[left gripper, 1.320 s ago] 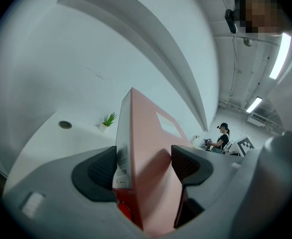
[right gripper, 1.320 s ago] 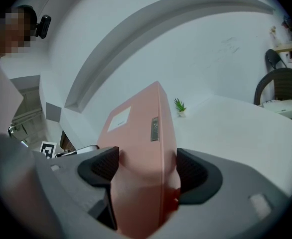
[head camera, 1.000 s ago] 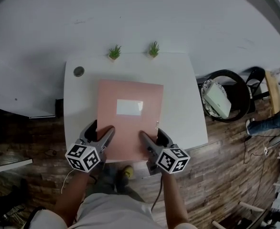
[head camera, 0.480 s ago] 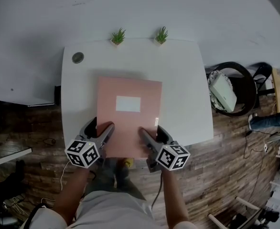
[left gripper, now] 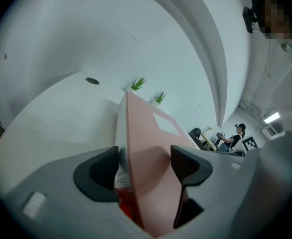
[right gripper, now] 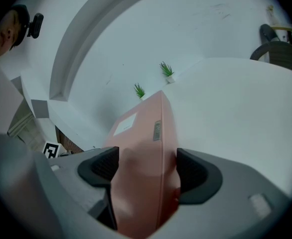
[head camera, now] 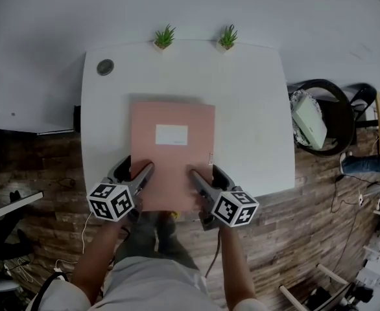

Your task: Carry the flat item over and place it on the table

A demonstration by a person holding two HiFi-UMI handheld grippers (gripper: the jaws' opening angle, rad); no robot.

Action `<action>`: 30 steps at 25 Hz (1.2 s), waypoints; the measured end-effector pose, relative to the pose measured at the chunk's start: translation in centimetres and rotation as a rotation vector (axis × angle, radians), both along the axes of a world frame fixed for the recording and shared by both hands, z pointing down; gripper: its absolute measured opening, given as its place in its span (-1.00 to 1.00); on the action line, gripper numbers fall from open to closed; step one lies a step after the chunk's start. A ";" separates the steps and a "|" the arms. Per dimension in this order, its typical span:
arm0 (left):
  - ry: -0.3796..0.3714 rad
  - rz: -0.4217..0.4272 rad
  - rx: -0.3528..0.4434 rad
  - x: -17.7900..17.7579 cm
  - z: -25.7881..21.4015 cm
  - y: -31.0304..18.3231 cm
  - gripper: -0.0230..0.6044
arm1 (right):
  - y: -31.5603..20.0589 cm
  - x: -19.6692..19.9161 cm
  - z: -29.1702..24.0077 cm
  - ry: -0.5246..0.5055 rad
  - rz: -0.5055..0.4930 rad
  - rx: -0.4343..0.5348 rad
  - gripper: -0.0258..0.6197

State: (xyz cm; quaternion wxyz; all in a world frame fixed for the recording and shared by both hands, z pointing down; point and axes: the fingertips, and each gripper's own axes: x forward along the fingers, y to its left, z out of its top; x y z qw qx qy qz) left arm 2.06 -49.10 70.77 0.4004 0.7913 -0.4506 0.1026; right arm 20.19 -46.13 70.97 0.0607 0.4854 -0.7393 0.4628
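A flat pink box (head camera: 171,151) with a white label (head camera: 171,135) is held level over the white table (head camera: 248,109); its near edge overhangs the table's front. My left gripper (head camera: 140,179) is shut on the box's near left edge, and my right gripper (head camera: 198,181) is shut on its near right edge. In the left gripper view the box (left gripper: 148,148) runs away between the jaws of the left gripper (left gripper: 143,166). The right gripper view shows the box (right gripper: 143,153) clamped by the right gripper (right gripper: 141,168) the same way.
Two small potted plants (head camera: 165,37) (head camera: 227,37) stand at the table's far edge, and a round grey cap (head camera: 105,67) lies at its far left corner. A dark round chair (head camera: 323,125) with a pale cushion is to the right. Wood floor lies below.
Both grippers have carried the pink box farther over the table, away from me. Their hold on it is the same.
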 end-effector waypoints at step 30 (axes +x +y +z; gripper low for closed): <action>-0.056 -0.055 0.119 -2.4 -4.3 2.1 -0.21 | 1.7 1.2 -4.5 0.132 0.082 0.141 -0.22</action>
